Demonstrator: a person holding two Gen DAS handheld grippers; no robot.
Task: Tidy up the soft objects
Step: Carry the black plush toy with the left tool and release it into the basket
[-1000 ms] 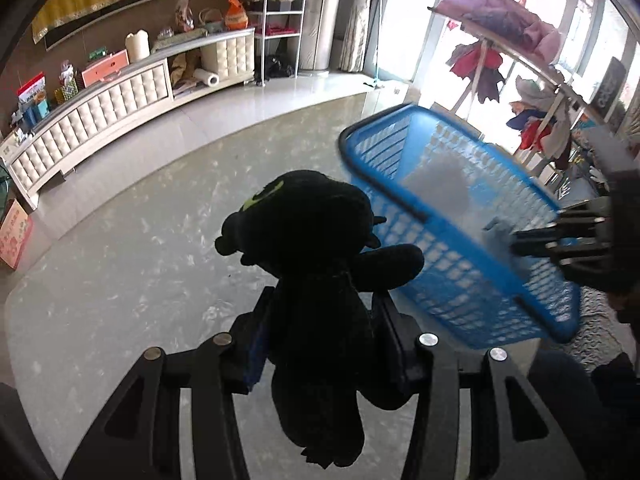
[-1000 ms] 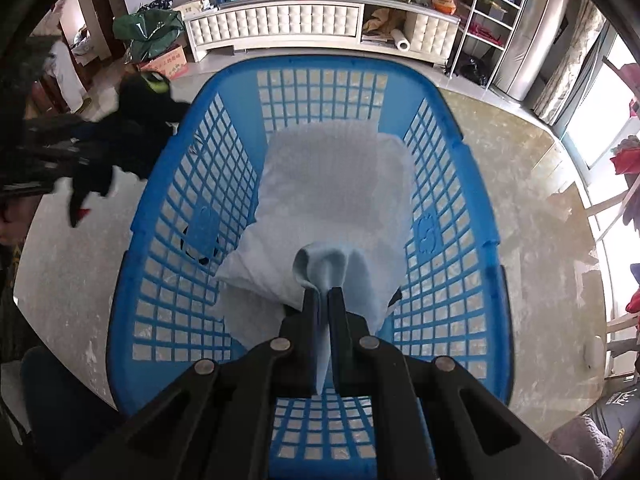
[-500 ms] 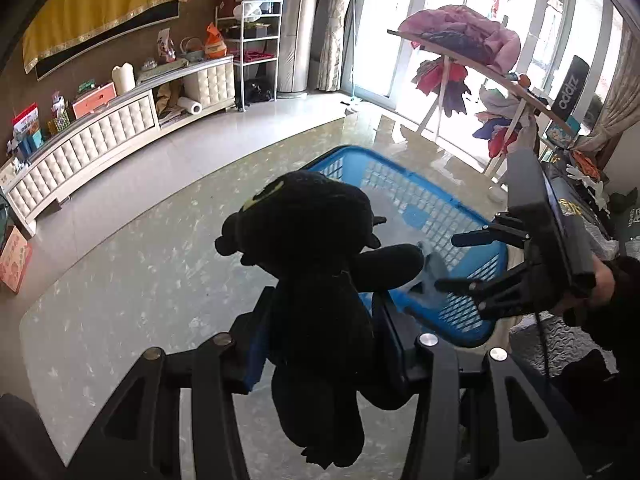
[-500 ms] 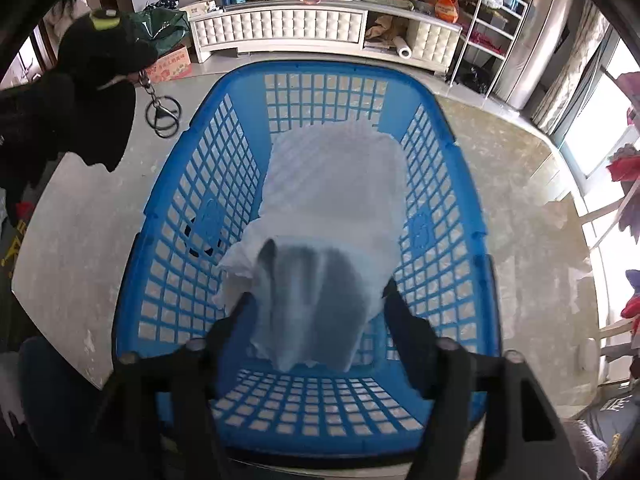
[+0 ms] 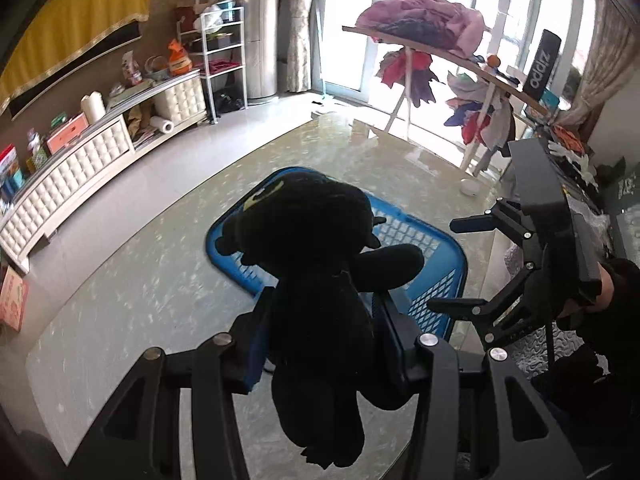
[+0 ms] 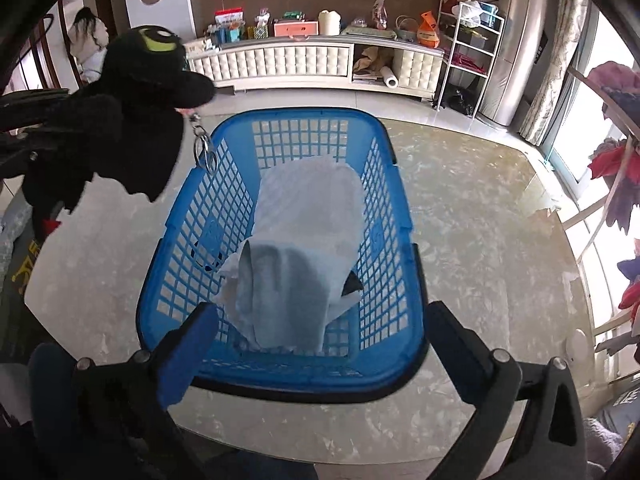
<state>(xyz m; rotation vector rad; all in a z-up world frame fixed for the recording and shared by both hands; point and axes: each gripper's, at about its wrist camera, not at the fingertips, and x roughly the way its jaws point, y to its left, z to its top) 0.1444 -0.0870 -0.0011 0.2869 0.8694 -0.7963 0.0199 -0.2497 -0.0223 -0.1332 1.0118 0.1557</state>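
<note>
Since the earlier frame, the pale blue folded cloth point(image 6: 296, 280) has been let go into the blue plastic lattice basket point(image 6: 384, 264), which stands on the glossy marbled counter point(image 6: 480, 216); the right hand-held gripper point(image 6: 320, 344) has just been opening, and its jaws are now spread wide with nothing between them, raised above the near rim. The cloth is seen lying loose and rumpled over a white cloth point(image 6: 316, 200) on the basket floor. The black plush toy point(image 5: 316, 264) is clamped about its body by the left hand-held gripper point(image 5: 320, 336), carried higher, beside the basket's left rim. The toy is judged light, soft and squashable, best held around the torso, as its limbs and metal key ring point(image 6: 206, 152) dangle freely.
</note>
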